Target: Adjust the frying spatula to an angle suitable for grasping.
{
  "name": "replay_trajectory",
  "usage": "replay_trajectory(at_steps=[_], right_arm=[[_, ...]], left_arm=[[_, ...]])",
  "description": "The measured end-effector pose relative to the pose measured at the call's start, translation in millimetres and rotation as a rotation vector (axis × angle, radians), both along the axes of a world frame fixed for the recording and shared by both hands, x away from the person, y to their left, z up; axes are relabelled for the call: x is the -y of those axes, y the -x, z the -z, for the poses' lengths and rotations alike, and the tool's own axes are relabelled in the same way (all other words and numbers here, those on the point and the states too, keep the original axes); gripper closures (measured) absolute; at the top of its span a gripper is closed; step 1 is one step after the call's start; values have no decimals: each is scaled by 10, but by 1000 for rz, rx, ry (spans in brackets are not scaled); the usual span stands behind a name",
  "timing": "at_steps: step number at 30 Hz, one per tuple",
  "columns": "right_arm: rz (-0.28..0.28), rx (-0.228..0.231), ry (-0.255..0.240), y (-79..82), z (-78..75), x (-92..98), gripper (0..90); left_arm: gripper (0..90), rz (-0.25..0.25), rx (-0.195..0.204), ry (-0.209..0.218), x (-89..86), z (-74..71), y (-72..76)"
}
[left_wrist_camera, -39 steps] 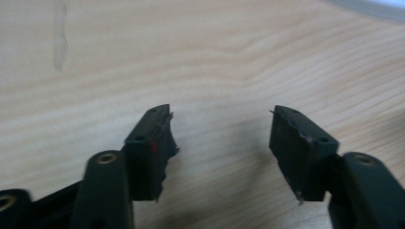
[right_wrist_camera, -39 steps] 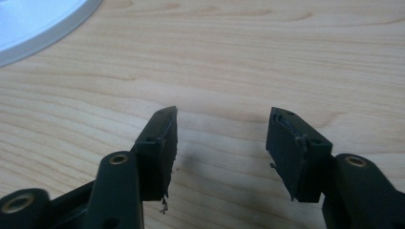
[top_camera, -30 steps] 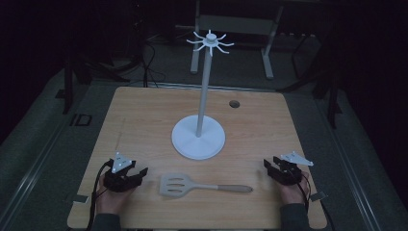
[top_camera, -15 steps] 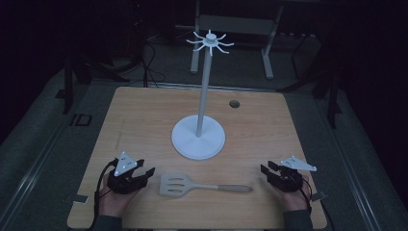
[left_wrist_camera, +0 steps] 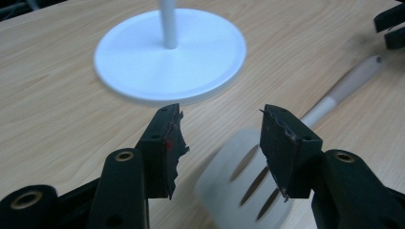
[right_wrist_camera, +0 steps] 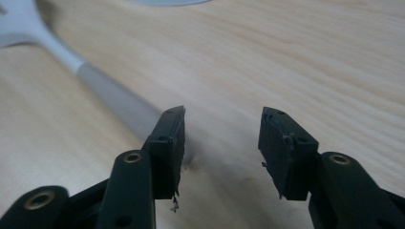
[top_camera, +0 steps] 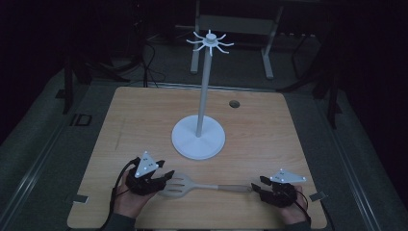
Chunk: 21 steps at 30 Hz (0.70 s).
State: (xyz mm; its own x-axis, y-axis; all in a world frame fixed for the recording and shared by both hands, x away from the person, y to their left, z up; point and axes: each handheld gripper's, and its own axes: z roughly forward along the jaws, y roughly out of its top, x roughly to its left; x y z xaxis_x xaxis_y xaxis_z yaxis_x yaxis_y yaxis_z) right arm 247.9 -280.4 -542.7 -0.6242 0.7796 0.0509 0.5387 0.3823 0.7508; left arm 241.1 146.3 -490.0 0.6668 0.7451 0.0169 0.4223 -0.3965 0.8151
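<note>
The wooden table (top_camera: 144,115) carried a white hook stand (top_camera: 198,137) mid-board; a slotted spatula (top_camera: 185,185) lay near the front edge. Both claws — left gripper (left_wrist_camera: 222,138), right gripper (right_wrist_camera: 222,143) — gaped, released, flanking it. Likely approach stage — next, closing on blade or handle.

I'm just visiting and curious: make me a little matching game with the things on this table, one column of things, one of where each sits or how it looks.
Things:
1. spatula
2. white stand
3. left claw
4. right claw

Places or states:
A. upright at the table's middle, hooks on top
B. open, at the handle's end
C. lying flat near the front edge
D. open, at the slotted blade

Pairs: 1-C, 2-A, 3-D, 4-B
</note>
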Motion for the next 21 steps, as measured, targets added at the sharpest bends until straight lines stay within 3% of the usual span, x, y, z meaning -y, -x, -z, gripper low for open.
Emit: replay_trajectory(at_steps=[8,15,21], right_arm=[[-70,-49,44,54,85,-82,561],[-87,-63,82,39,120,-136,603],[-84,-56,53,-75,89,-144,712]], left_arm=[[503,91,-3,-56,344,32,-65],[522,149,-16,-84,572,79,-125],[535,180,-37,-111,718,131,-192]])
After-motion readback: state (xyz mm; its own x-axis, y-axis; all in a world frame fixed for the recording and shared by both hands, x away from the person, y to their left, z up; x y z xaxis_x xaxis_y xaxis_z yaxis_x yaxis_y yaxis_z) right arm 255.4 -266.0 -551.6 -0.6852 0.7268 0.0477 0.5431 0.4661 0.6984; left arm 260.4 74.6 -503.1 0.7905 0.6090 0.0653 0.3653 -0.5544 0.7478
